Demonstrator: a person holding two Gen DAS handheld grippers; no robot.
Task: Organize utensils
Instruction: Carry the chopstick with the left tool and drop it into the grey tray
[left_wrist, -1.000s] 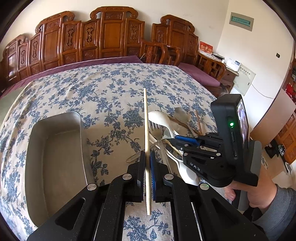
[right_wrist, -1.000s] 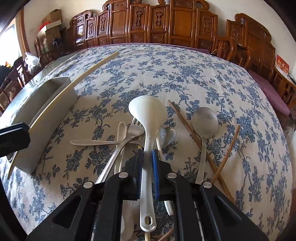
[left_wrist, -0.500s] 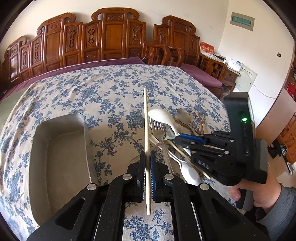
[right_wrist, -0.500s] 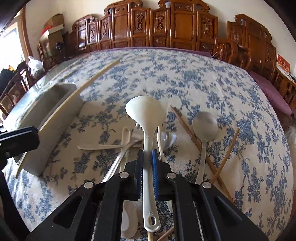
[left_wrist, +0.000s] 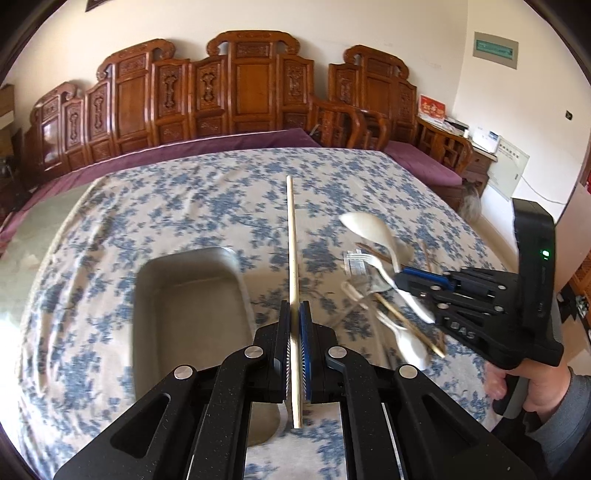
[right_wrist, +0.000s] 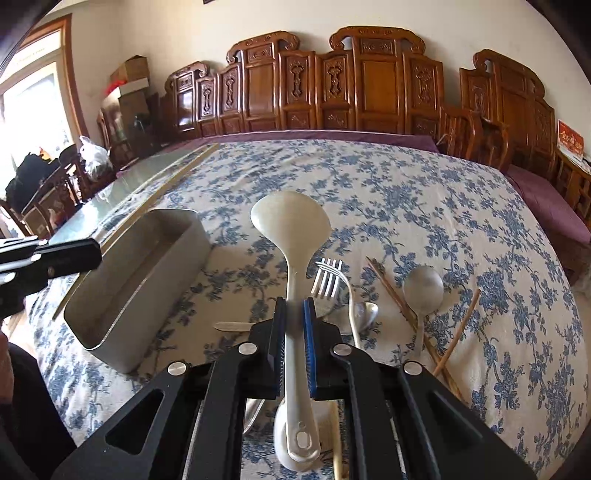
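Both tools are loaded. The left tool is clenched on a pale chopstick, which runs straight forward between its blue pads. The right tool is clamped around the handle of a white rice paddle. A second ago the paddle's head lay low among the pile; now it stands raised above the fork and the spoons, so the lift has evidently begun.

The grey tray is the landmark. Earlier it sat far to the left of the left tool; now it lies just left of the chopstick, close under it. That suggests the left tool has swung toward the tray, and the chopstick looks nearly placed for release, though it is not yet over the opening.

Well to the right of the tray, on the flowered bench, the rest waits: the fork, a metal spoon, 2 brown chopsticks crossing each other, and more pale cutlery under the right tool, partly hidden.

Judging by this, 2 utensils are in transit and the tray appears empty, so most of the sorting remains.
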